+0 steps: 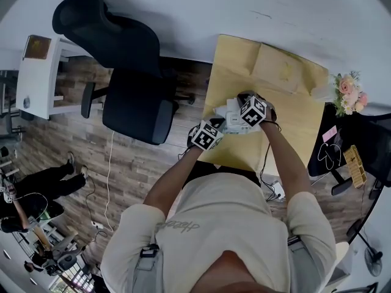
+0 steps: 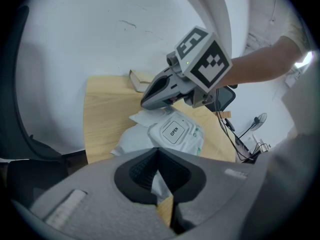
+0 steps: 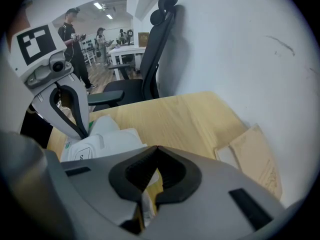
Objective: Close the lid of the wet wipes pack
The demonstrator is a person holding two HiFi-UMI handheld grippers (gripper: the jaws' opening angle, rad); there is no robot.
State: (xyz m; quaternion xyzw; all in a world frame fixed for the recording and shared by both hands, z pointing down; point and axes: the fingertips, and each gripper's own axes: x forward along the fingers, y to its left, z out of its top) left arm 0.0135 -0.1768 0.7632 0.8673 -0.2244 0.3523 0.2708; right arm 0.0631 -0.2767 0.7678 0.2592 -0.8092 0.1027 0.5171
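Observation:
The white wet wipes pack (image 2: 176,134) lies on the light wood table (image 2: 102,114), and its lid with the "OPEN" label (image 2: 173,131) looks flat. My left gripper (image 2: 159,150) is shut, its tips at the pack's near edge. White film shows through the gap behind them. My right gripper (image 2: 143,103) is also shut and hangs over the pack's far end. In the right gripper view the pack (image 3: 107,144) sits just left of the right gripper (image 3: 156,148), and the left gripper (image 3: 84,134) points down onto it. From the head view both grippers flank the pack (image 1: 231,116).
A black office chair (image 1: 131,72) stands left of the table (image 1: 305,133). A brown envelope (image 1: 278,69) lies at the table's far side, flowers (image 1: 349,93) at its right end. Cables (image 2: 235,134) hang off the right edge. People stand far off (image 3: 75,34).

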